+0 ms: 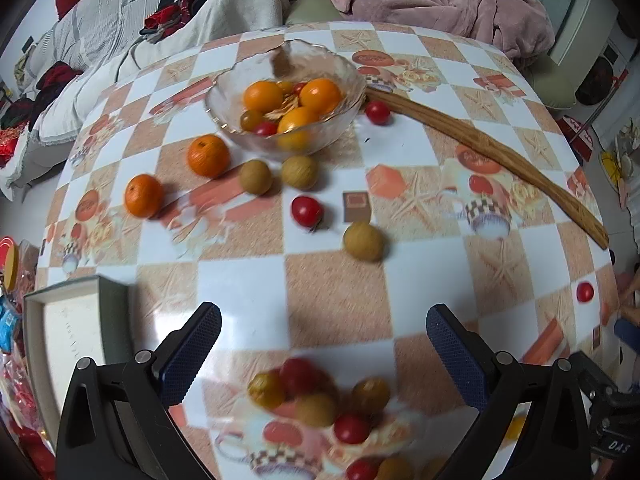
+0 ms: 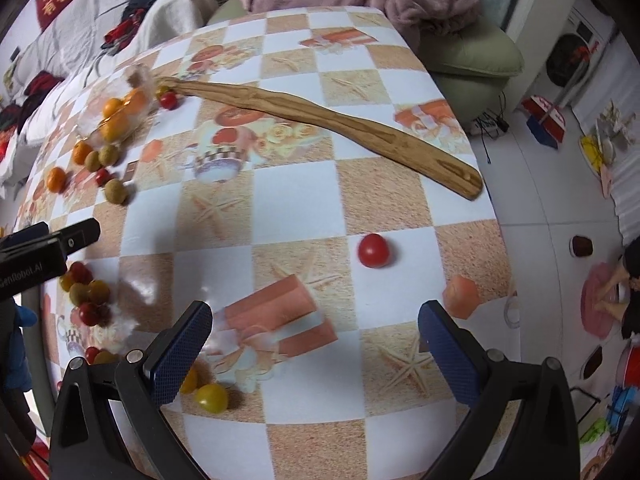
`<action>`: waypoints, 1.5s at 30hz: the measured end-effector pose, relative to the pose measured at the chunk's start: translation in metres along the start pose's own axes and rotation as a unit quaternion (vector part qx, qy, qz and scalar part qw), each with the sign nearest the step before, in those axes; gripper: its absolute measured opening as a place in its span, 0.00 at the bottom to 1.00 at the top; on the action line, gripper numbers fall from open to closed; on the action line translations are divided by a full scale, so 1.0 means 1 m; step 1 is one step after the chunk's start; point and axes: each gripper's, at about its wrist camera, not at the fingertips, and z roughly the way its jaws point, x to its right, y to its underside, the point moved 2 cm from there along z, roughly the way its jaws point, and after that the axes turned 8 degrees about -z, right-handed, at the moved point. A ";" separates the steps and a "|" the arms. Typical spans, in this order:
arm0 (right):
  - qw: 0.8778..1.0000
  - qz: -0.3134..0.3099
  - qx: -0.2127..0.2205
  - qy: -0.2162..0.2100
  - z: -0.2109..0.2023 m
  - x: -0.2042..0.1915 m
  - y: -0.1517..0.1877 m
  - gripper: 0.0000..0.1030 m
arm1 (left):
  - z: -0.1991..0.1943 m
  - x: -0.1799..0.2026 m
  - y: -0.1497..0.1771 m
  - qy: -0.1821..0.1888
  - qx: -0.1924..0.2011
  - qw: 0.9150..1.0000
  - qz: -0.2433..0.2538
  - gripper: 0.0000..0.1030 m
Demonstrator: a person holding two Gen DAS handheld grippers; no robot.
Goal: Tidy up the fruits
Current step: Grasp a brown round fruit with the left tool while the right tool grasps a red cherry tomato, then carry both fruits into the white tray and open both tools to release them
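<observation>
Hovering over the checkered tablecloth [image 1: 240, 304], the left gripper [image 1: 324, 320] is spread wide with nothing held, and the right gripper [image 2: 316, 320] is gaping just the same. Small round fruits are scattered loose: a red cherry tomato [image 2: 373, 251], a tan longan [image 1: 363, 241], an orange [image 1: 208, 155]. More oranges and tomatoes are piled in the glass bowl [image 1: 344, 68].

"GenRobot.AI" is printed on the left tool [image 2: 48, 248]; "DAS" marks a black clamp [image 1: 614, 446].

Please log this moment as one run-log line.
left gripper: open, empty | right gripper: open, empty | clear glass bowl: partly filled | lone red cherry tomato: loose
</observation>
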 end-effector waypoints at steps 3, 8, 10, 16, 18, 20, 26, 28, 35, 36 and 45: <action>1.000 0.010 -0.003 0.005 0.006 0.011 -0.001 1.00 | 0.009 0.008 -0.007 -0.001 0.002 1.000 0.000 1.00; 1.000 0.005 -0.001 0.013 0.014 0.021 -0.008 1.00 | 0.025 0.020 -0.013 -0.003 -0.005 1.000 -0.003 1.00; 1.000 0.003 0.001 0.014 0.018 0.023 -0.010 1.00 | 0.030 0.023 -0.015 -0.004 -0.007 1.000 -0.004 1.00; 1.000 -0.006 0.000 0.017 0.032 0.027 -0.018 0.96 | 0.042 0.031 -0.018 -0.002 -0.016 1.000 -0.014 0.85; 1.000 -0.010 -0.003 0.015 0.036 0.027 -0.019 0.91 | 0.043 0.032 -0.020 -0.002 -0.019 1.000 -0.022 0.85; 1.000 -0.013 -0.010 0.014 0.039 0.025 -0.019 0.78 | 0.043 0.032 -0.020 -0.002 -0.018 1.000 -0.025 0.84; 0.999 -0.042 0.007 0.009 0.032 0.013 -0.019 0.31 | 0.035 0.039 -0.017 0.012 -0.002 1.000 -0.017 0.49; 0.999 -0.033 0.008 -0.002 0.031 0.014 -0.019 0.21 | 0.032 0.041 -0.017 0.021 -0.002 1.000 -0.012 0.26; 0.998 0.011 0.017 -0.058 0.018 0.021 -0.010 0.21 | 0.015 0.032 -0.011 0.070 -0.002 0.998 -0.004 0.26; 0.998 0.014 0.016 -0.061 0.017 0.020 -0.009 0.21 | 0.013 0.029 -0.011 0.073 -0.001 0.997 -0.004 0.26; 0.997 -0.002 0.018 -0.078 -0.001 -0.009 -0.009 0.21 | -0.019 -0.009 0.007 0.076 0.004 0.997 -0.018 0.26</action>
